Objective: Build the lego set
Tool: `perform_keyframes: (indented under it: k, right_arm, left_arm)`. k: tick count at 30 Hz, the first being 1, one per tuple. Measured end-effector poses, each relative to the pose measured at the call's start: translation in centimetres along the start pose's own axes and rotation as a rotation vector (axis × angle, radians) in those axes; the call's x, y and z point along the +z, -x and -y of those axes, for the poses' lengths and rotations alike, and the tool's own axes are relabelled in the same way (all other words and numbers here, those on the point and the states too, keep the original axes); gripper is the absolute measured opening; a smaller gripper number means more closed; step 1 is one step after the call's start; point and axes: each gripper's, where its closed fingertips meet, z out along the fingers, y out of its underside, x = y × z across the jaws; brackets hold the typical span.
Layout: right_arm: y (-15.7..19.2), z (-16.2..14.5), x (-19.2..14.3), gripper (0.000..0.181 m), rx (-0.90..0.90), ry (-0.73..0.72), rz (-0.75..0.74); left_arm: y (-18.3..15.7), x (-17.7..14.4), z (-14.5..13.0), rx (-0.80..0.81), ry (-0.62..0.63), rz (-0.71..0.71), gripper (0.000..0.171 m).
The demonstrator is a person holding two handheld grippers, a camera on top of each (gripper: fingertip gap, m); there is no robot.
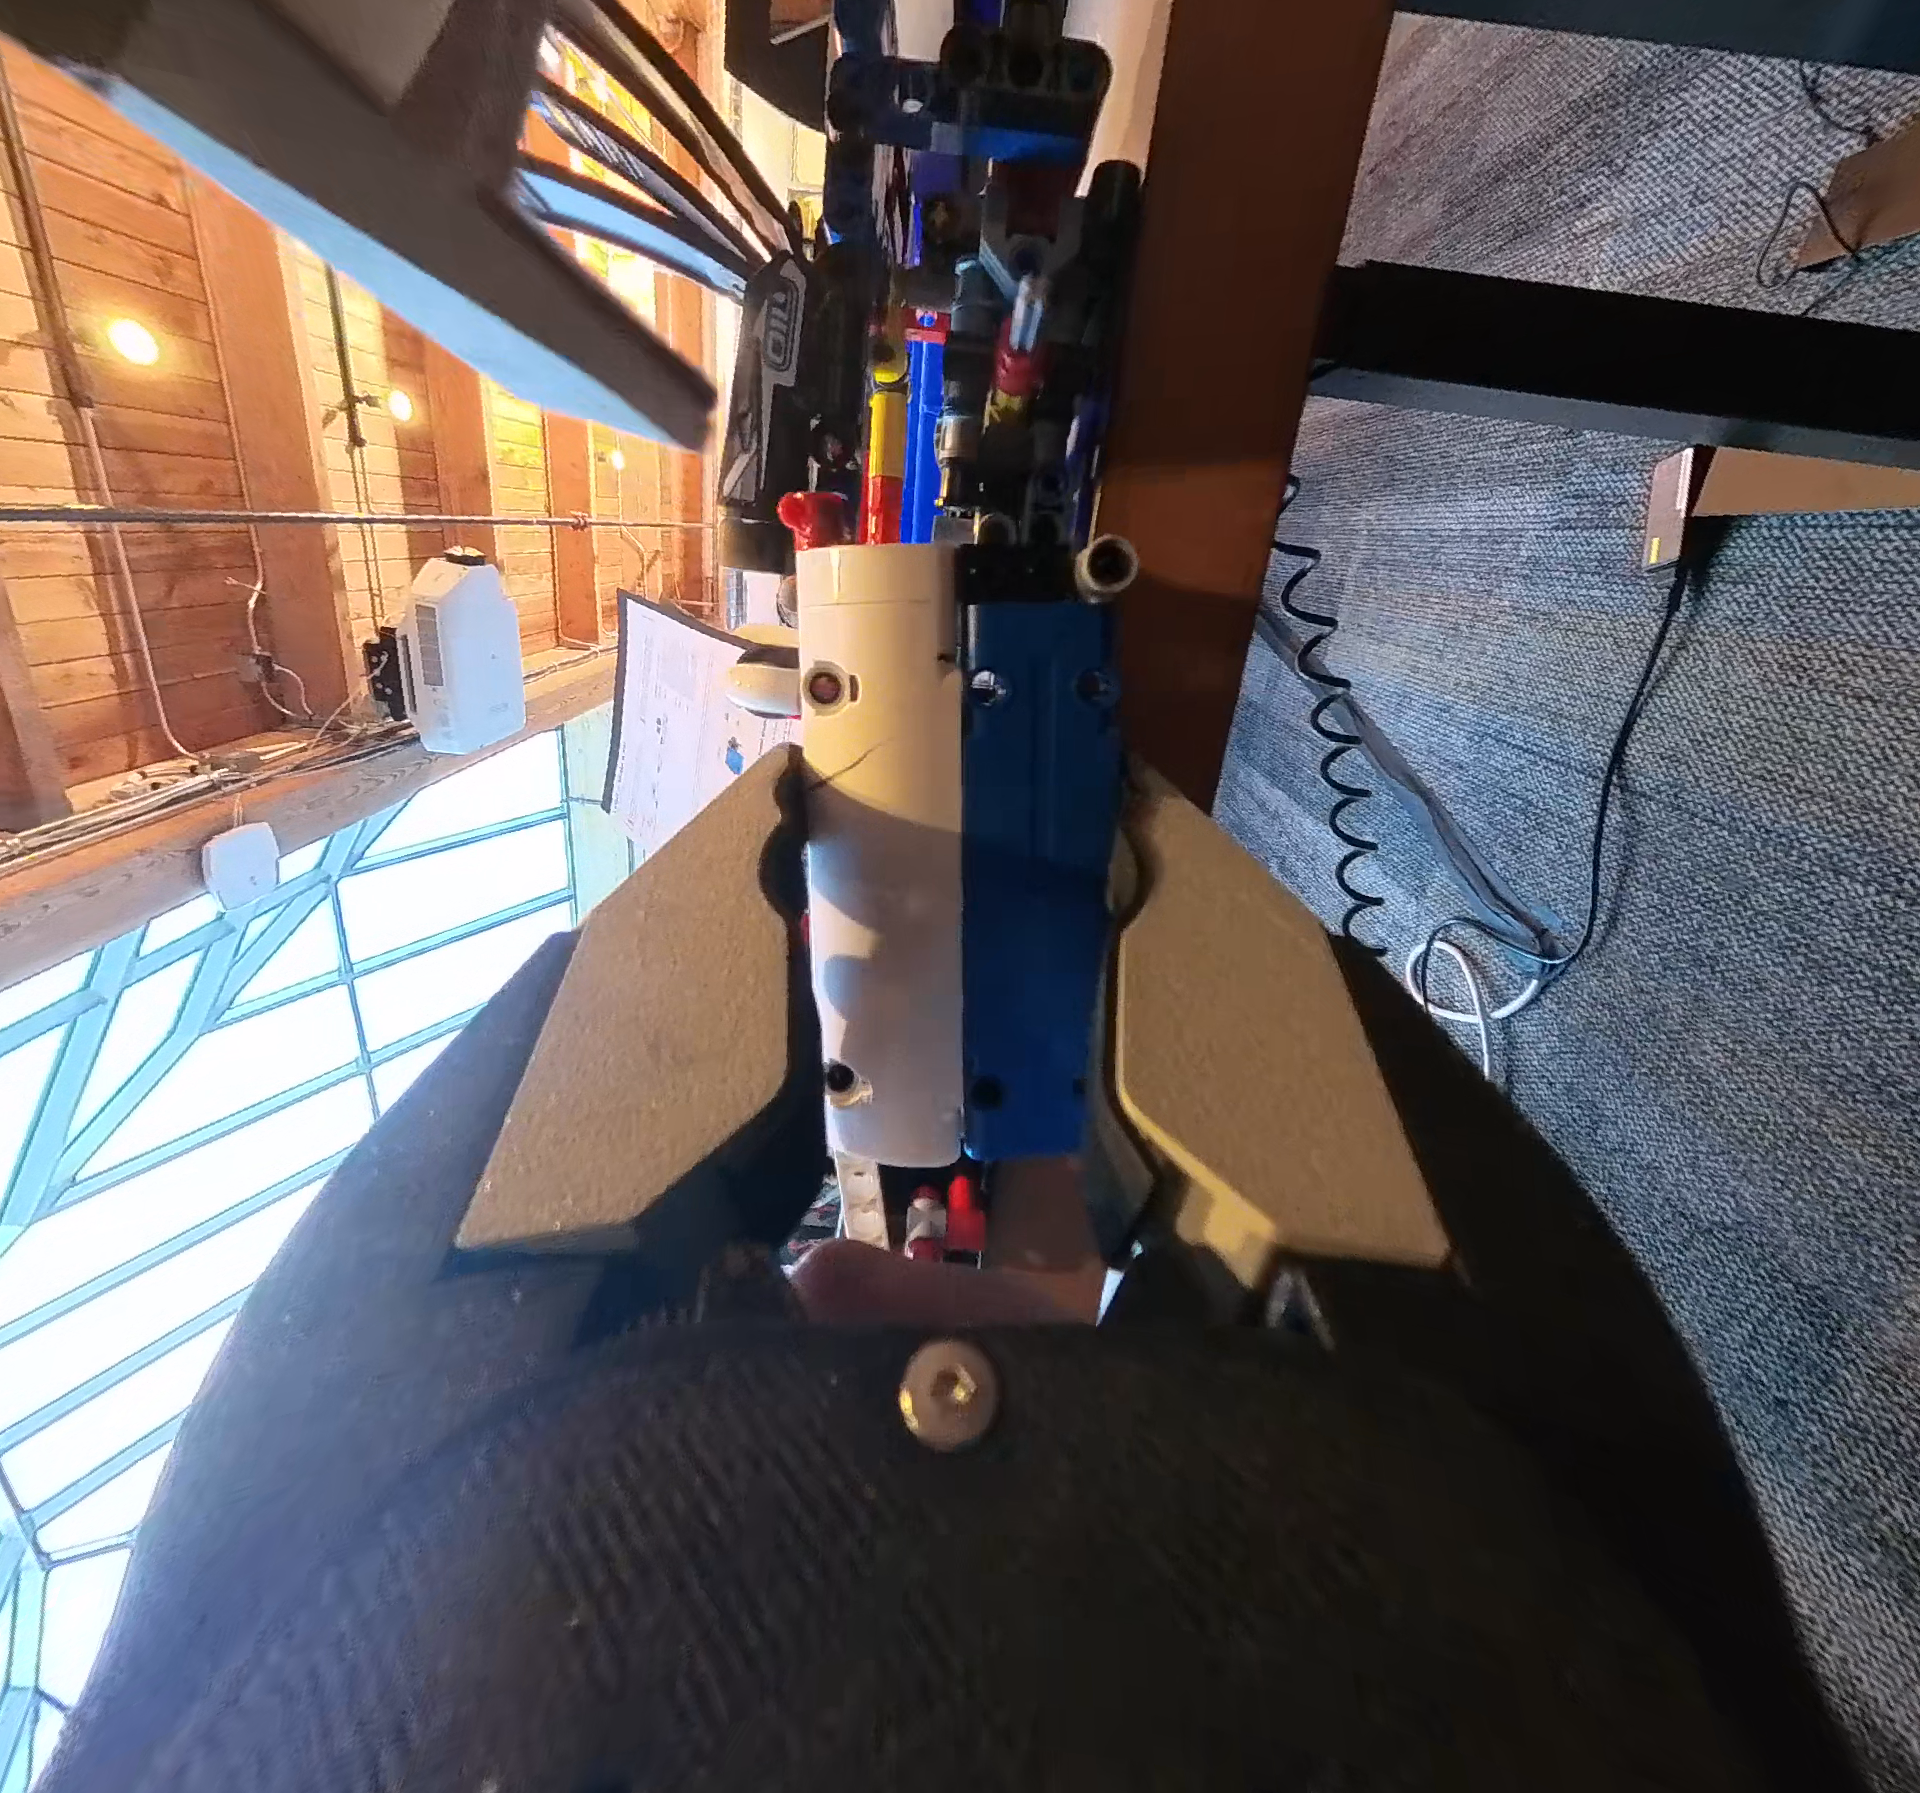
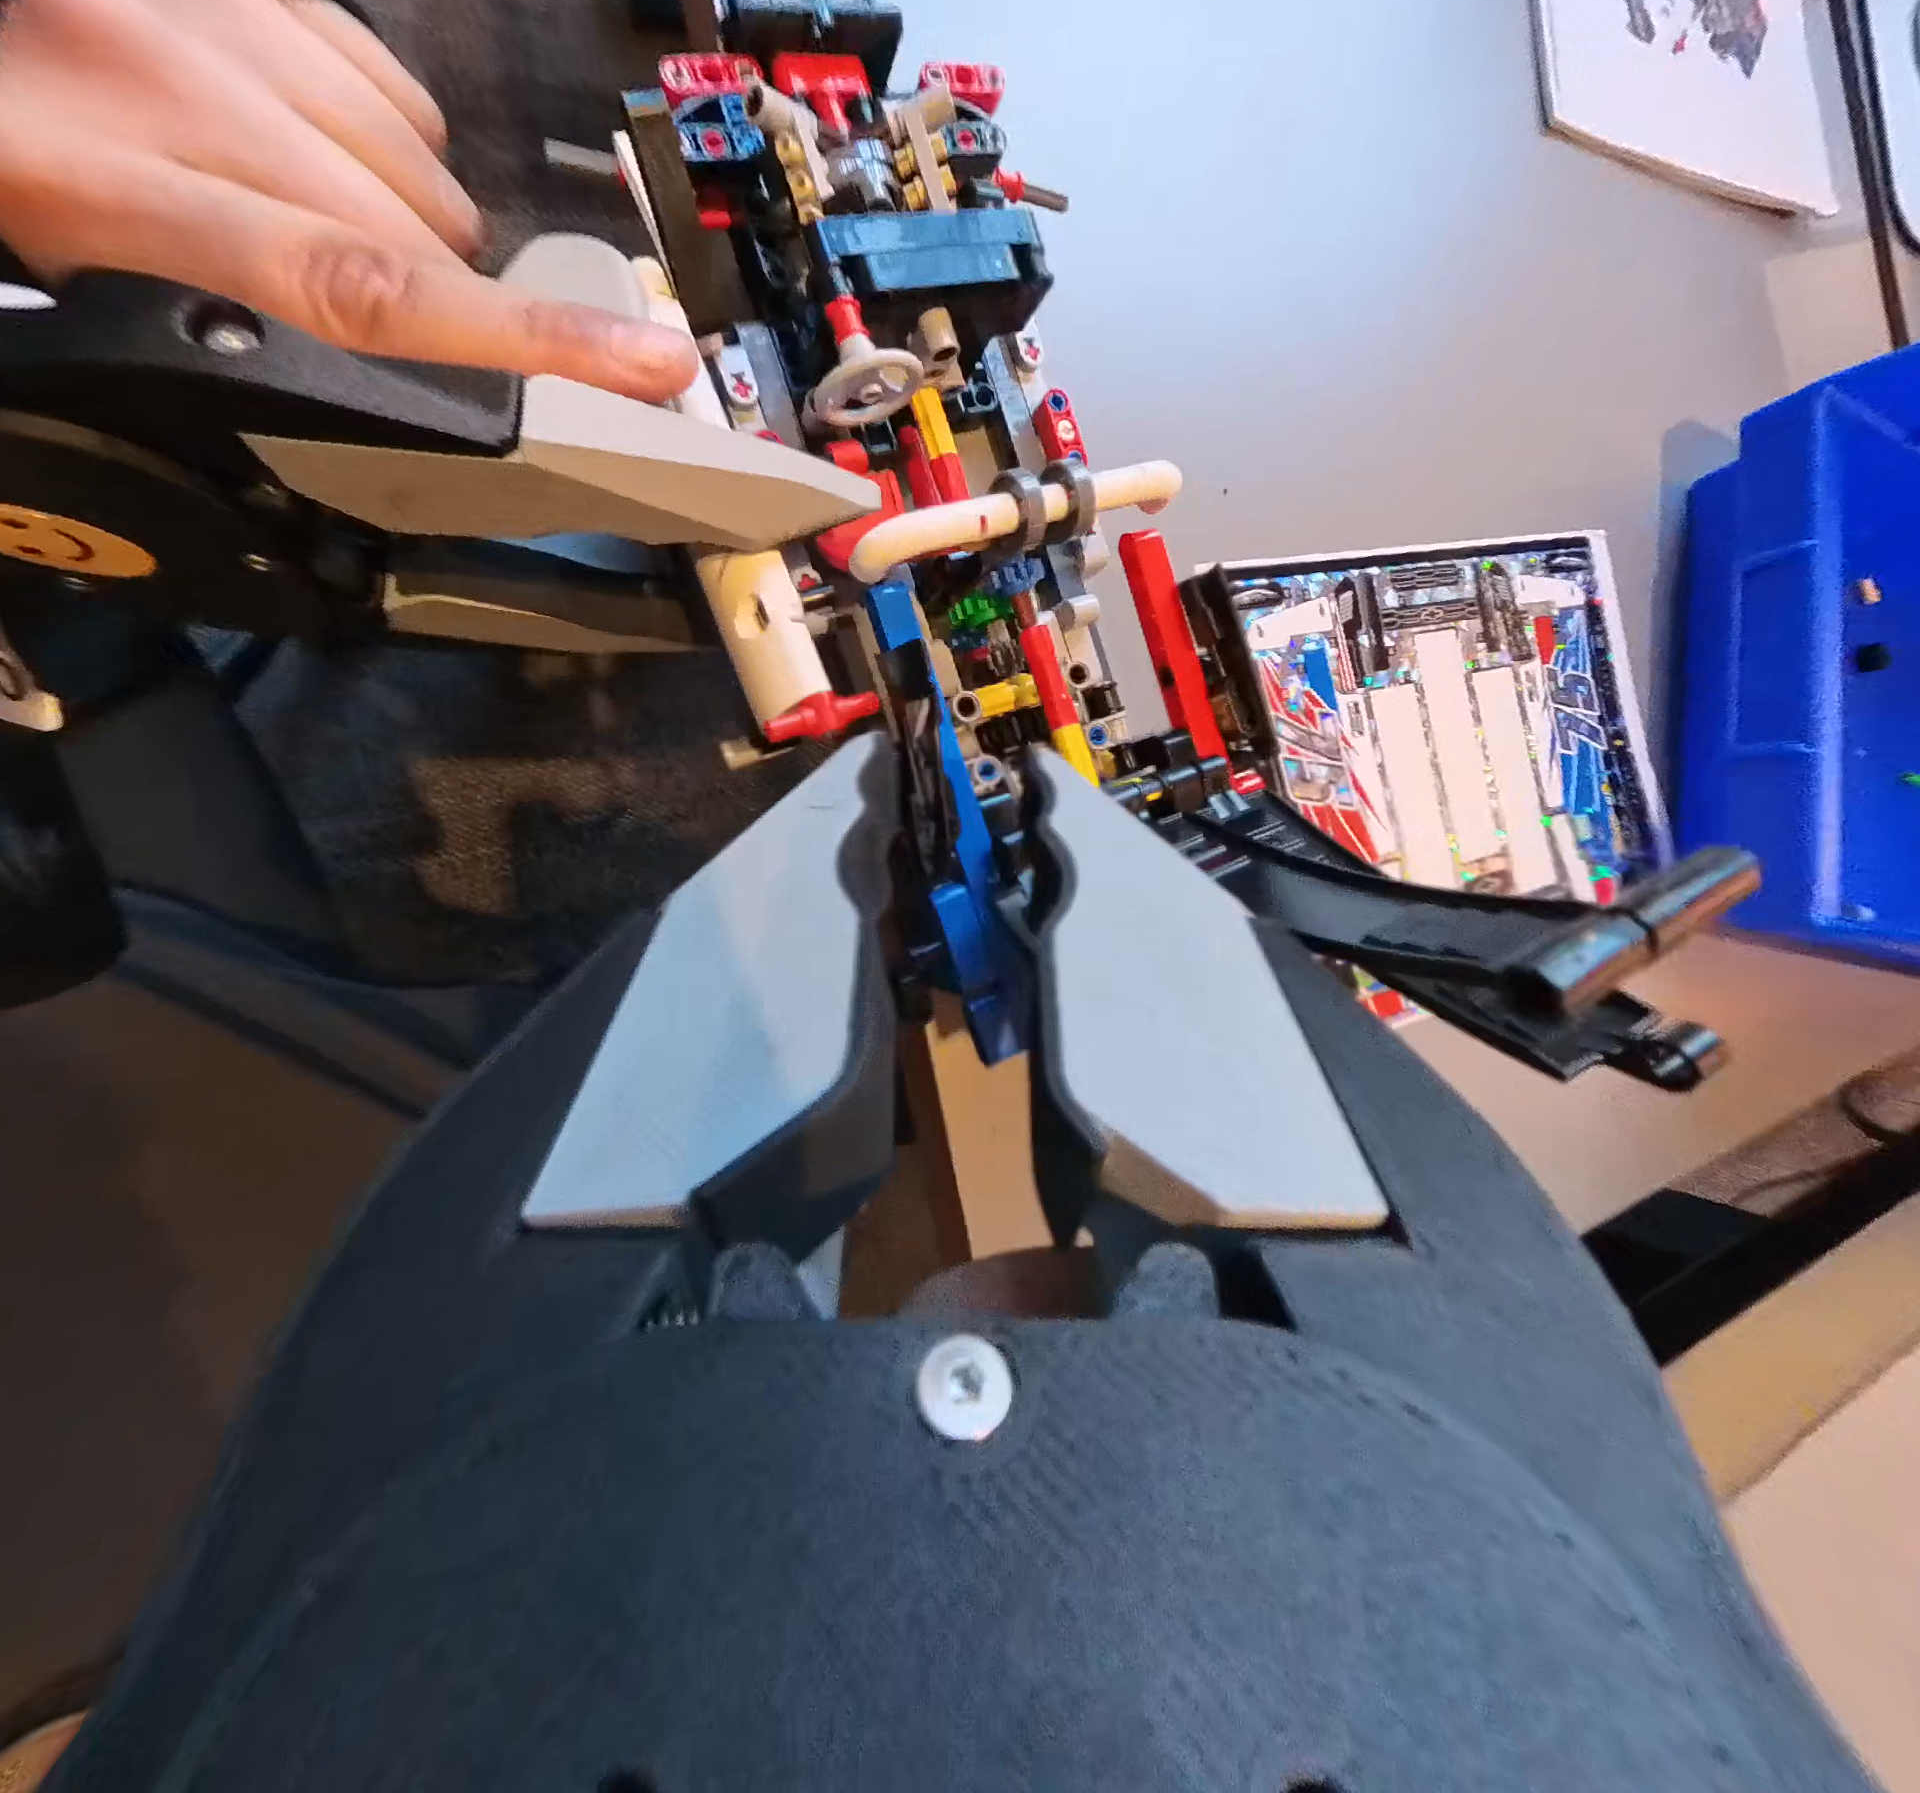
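Clamped between the left gripper [image 1: 961, 787] fingers [image 1: 665, 1005] is the lego model [image 1: 961, 860], by its white and blue panels; the right gripper [image 2: 961, 787] is closed on its blue beam [image 2: 971, 922], above the surface [image 2: 1766, 1047].

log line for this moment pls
left gripper: shut on lego model white-blue side | right gripper: shut on model's blue part | hand: on left gripper

Lego model [image 2: 935, 455]: flanked left by left gripper [image 2: 790, 538] and hand [image 2: 260, 154]. Right: black wing piece [image 2: 1455, 922], blue bin [image 2: 1818, 663]. Wall side above stays open.
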Motion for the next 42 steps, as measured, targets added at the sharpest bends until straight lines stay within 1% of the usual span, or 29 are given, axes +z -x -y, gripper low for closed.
perform_keyframes:
  k: [1, 3, 5, 14, 16, 18, 20, 24, 28, 33, 39, 42]
  right_arm:
    - [-0.1, -0.1, 0.3, 0.023, -0.023, 0.018, -0.014]
    - [0.3, -0.4, 1.0, 0.009, -0.085, 0.053, -0.022]
    - [0.5, -0.3, 1.4, 0.006, -0.117, 0.064, -0.027]
    - [0.7, -0.1, 1.1, 0.005, 0.023, -0.02, 0.032]
    - [0.6, -0.1, 1.1, 0.006, 0.044, -0.025, 0.036]
    - [0.4, -0.3, 1.0, 0.022, 0.025, -0.012, 0.024]
    - [0.8, -0.1, 0.8, 0.032, -0.003, -0.022, 0.044]
    - [1.3, 0.1, 0.6, 0.044, -0.053, -0.018, 0.077]
    - [2.1, -0.1, 0.9, 0.045, -0.056, 0.003, 0.153]
    - [2.2, -0.1, 1.1, 0.041, -0.039, -0.003, 0.187]
    - [1.9, -0.3, 1.5, 0.033, -0.088, 0.005, 0.134]
    - [1.9, -0.3, 1.5, 0.032, -0.121, 0.008, 0.114]
  left_arm:
    - [0.0, 0.0, 0.1, 0.001, -0.002, 0.0, 0.055]
    - [0.0, 0.0, 0.2, 0.002, -0.004, 0.002, 0.055]
    - [0.1, 0.1, 0.3, 0.002, -0.005, 0.004, 0.055]
    - [-0.4, 0.1, 0.2, 0.0, -0.008, -0.003, 0.055]
    - [-0.4, 0.0, 0.3, -0.002, -0.01, -0.001, 0.055]
    - [-0.3, 0.0, 0.2, -0.004, -0.012, 0.005, 0.055]
    - [-0.1, 0.1, 0.2, -0.006, -0.013, 0.008, 0.055]
    - [-0.1, 0.1, 0.3, 0.003, -0.016, 0.01, 0.055]
    - [0.3, 0.1, 0.3, 0.0, -0.015, 0.014, 0.055]
    - [0.6, -0.3, 0.2, 0.009, -0.028, 0.018, 0.055]
    - [0.5, -0.1, 0.1, 0.007, -0.02, 0.007, 0.055]
    - [0.9, 0.0, 0.1, 0.003, -0.024, 0.018, 0.055]
